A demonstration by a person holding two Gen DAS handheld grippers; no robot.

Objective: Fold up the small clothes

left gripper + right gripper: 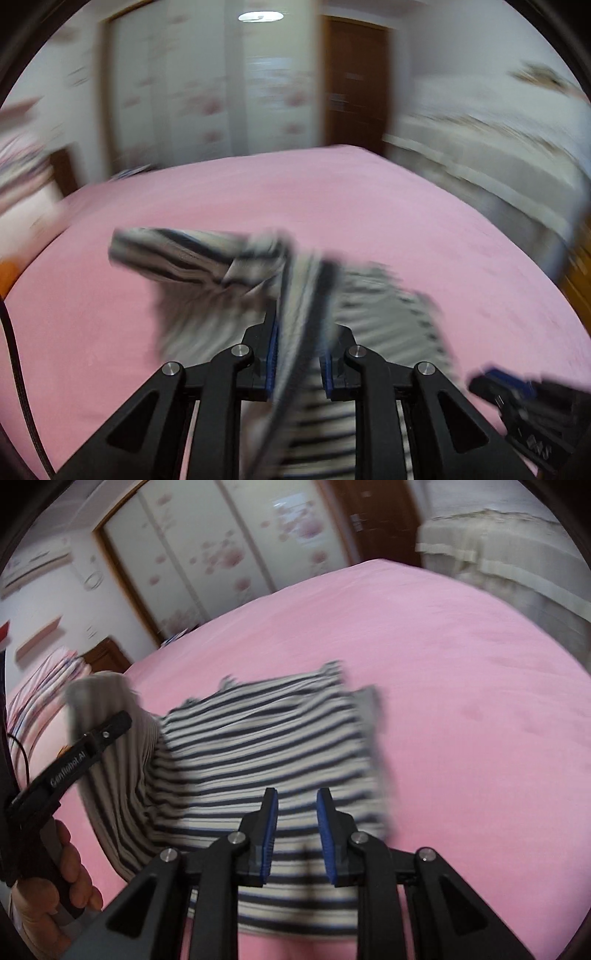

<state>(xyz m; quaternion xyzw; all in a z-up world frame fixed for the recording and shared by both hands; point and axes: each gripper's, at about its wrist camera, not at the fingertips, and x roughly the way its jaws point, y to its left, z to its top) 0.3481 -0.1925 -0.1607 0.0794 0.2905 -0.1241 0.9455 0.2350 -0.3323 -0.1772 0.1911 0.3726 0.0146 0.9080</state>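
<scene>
A small black-and-white striped shirt [266, 746] lies on the pink bed [461, 701]. My left gripper [301, 332] is shut on the shirt's edge [303, 295] and holds that part lifted, blurred by motion; a sleeve [173, 254] hangs out to the left. In the right wrist view the left gripper [118, 720] shows at the left, with lifted fabric behind it. My right gripper [297, 801] is open and empty, its blue pads [271, 830] just over the shirt's near part. The right gripper also shows in the left wrist view [517, 391] at lower right.
A wardrobe with flowered sliding doors [207, 561] and a brown door [354, 81] stand beyond the bed. A second bed with pale covers [509, 546] is at the right. A hand [62, 878] holds the left gripper's handle.
</scene>
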